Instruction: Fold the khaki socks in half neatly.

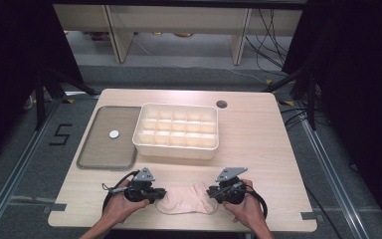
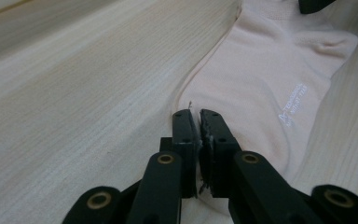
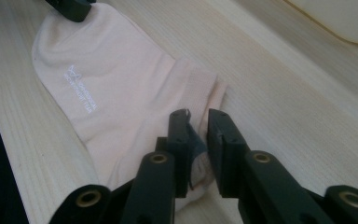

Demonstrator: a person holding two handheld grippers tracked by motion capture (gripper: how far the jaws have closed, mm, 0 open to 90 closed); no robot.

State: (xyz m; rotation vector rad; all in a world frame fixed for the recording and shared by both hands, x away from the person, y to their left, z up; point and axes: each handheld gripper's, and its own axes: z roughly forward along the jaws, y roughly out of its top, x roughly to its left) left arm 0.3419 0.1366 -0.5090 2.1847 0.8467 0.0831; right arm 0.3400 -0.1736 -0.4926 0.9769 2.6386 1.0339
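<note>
A pale pink sock (image 1: pixel 186 199) lies flat near the table's front edge, between my two grippers. My left gripper (image 1: pixel 160 195) is at the sock's left end. In the left gripper view its jaws (image 2: pixel 196 114) are pressed together on the sock's (image 2: pixel 270 70) near edge. My right gripper (image 1: pixel 210 193) is at the sock's right end. In the right gripper view its jaws (image 3: pixel 198 114) stand a little apart over the cuff of the sock (image 3: pixel 116 84), with a narrow gap between the pads. White lettering shows on the sock.
A white box (image 1: pixel 176 149) with several compartments stands mid-table behind the sock. To its left lies a grey tray (image 1: pixel 92 149) with a small white disc (image 1: pixel 114 134) on it. A cable hole (image 1: pixel 222 104) sits at the back of the table.
</note>
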